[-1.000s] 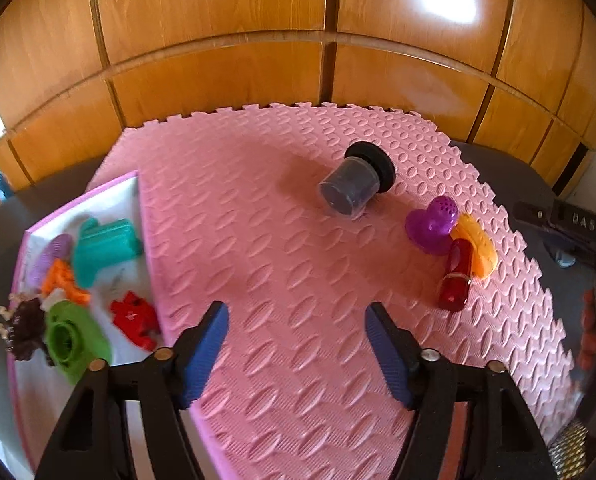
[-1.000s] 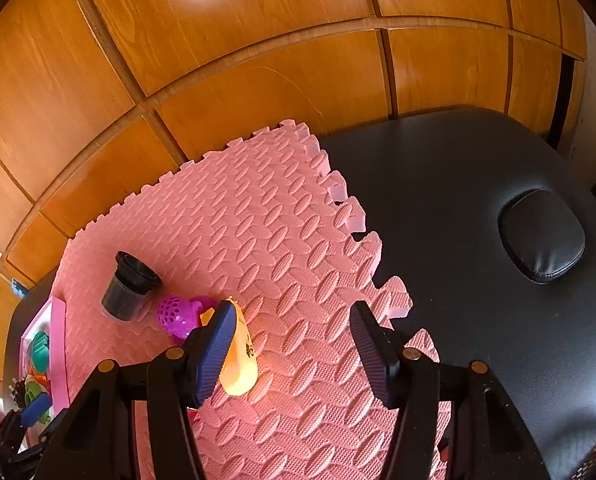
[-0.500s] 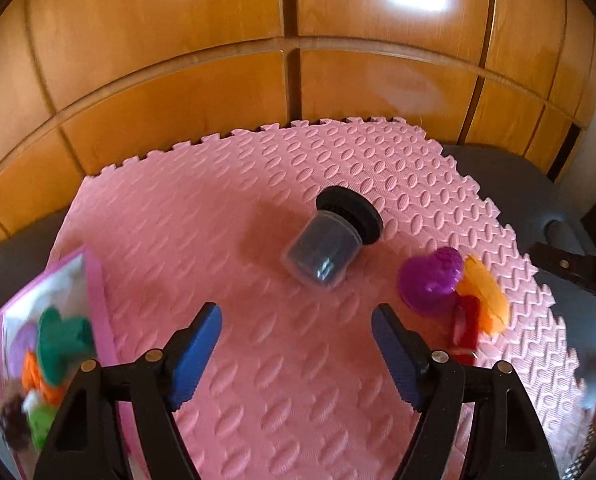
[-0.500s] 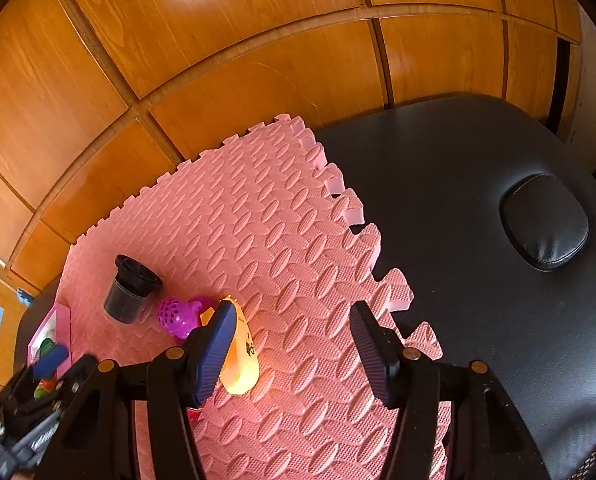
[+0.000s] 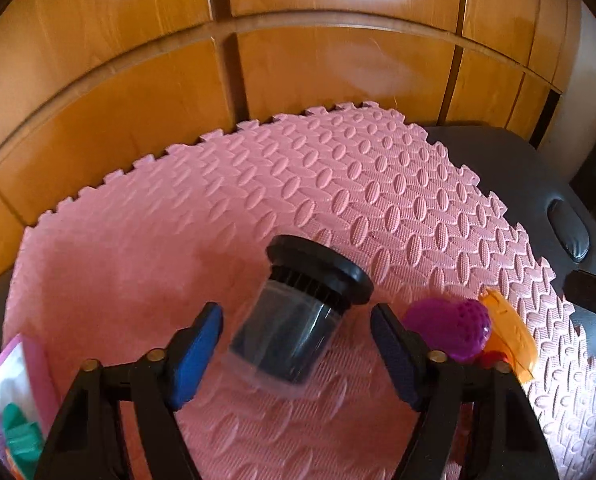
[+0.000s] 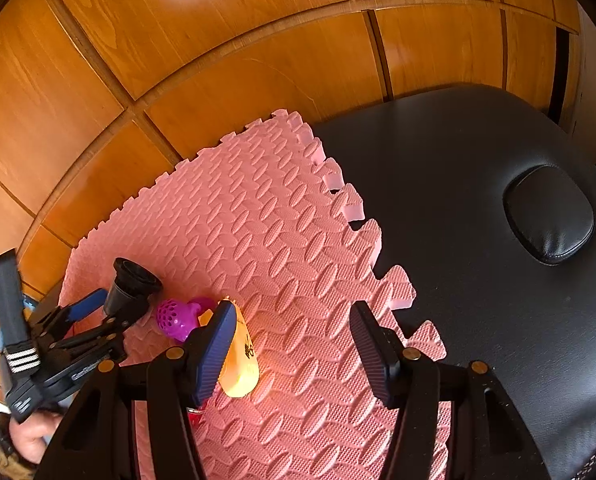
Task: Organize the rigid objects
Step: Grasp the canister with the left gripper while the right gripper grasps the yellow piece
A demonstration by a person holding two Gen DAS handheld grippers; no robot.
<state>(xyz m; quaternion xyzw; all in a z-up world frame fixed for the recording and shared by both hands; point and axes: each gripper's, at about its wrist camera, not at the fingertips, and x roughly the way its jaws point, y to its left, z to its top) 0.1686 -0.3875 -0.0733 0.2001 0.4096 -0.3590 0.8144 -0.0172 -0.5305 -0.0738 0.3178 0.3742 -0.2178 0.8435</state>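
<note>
Left claw (image 5: 295,354) tilted down, closing around dark canister (image 5: 293,332) | untouched

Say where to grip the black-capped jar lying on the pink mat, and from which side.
Grip the jar across its smooth clear body, below the wide black cap. It lies tilted, cap away, so come from above. The left gripper already straddles it, jaws just narrowing.

Glossy wood-panelled wall (image 6: 225,60) behind — light glaring off it — above a black padded table (image 6: 478,280).
</note>
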